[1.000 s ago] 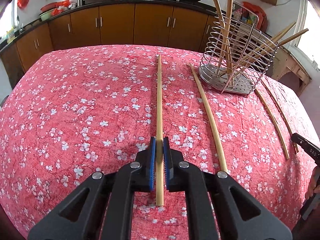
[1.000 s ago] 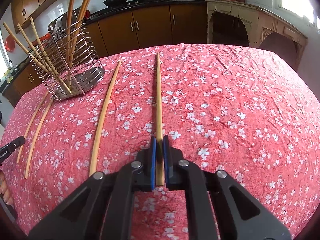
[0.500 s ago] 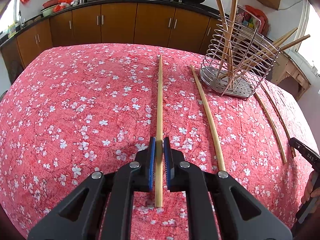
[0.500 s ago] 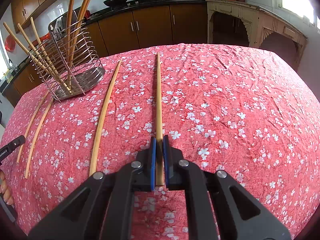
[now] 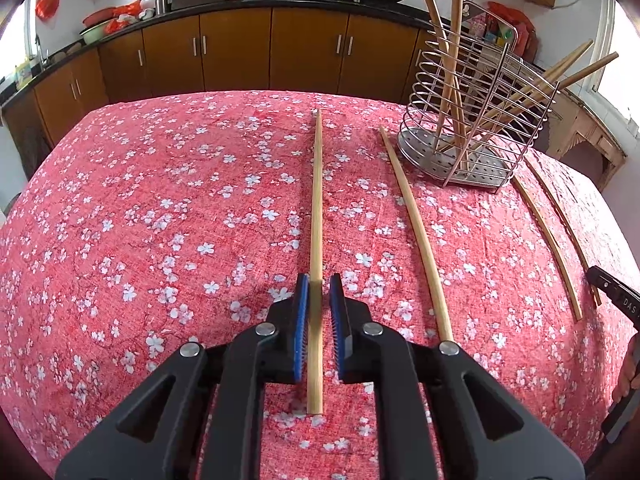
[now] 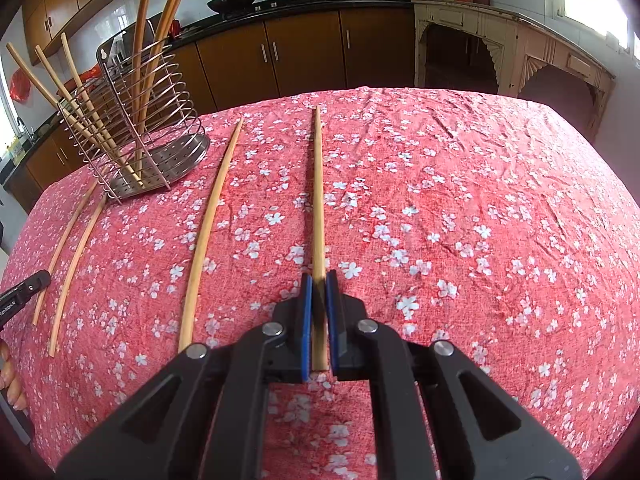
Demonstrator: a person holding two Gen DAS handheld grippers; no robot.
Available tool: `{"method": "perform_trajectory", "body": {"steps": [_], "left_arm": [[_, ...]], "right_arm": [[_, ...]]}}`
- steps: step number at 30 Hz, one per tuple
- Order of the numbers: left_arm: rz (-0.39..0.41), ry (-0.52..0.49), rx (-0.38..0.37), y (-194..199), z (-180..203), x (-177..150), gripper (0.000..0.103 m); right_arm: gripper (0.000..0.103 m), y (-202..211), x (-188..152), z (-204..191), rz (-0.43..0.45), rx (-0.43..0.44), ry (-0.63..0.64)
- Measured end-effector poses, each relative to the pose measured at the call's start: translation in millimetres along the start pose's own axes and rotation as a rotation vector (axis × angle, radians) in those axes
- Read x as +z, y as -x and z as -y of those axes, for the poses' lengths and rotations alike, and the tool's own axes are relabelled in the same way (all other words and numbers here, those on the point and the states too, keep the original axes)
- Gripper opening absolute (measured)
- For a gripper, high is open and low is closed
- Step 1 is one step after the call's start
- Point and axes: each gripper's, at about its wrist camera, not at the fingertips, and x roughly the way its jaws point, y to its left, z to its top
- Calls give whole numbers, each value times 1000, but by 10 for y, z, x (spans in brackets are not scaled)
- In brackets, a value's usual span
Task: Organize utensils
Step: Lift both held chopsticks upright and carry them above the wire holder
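Chopsticks lie lengthwise on the red flowered tablecloth [image 5: 160, 220], and I have one at each hand. The long bamboo chopstick [image 5: 316, 200] runs straight away from my left gripper [image 5: 319, 280]. Its near end passes between the blue pads and sticks out behind them. The left jaws stand narrow around it with a sliver of gap on the right pad, so they straddle the stick rather than pinch it. My right gripper [image 6: 319, 278] is clamped on a second chopstick [image 6: 318, 192], both pads pressed flat against its sides. The stick's butt end sits just inside the jaws and the rest lies on the cloth ahead. A loose chopstick [image 5: 416, 232] rests beside the one at my left gripper, apart from it and roughly parallel. The right wrist view shows a similar one [image 6: 208, 220] to the left of my clamped stick. Beyond stands the wire utensil holder [image 5: 480, 120], upright on the cloth, with several chopsticks [image 5: 448, 60] leaning inside it. Two thin sticks [image 5: 548, 236] lie side by side on its far side.
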Motion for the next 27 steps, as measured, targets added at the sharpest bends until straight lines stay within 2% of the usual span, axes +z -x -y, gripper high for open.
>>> {"method": "perform_trajectory", "body": {"steps": [8, 17, 22, 27], "left_arm": [[-5, -60, 47, 27, 145, -42, 12], [-3, -41, 20, 112, 150, -153, 7], [61, -41, -23, 373, 72, -195, 7], [202, -28, -77, 882, 8, -94, 7]], "right_arm": [[9, 35, -47, -60, -4, -19, 33], [8, 145, -120, -18, 9, 2, 38], [8, 553, -115, 19, 126, 1, 57], [8, 1066, 6, 124, 272, 4, 45]]}}
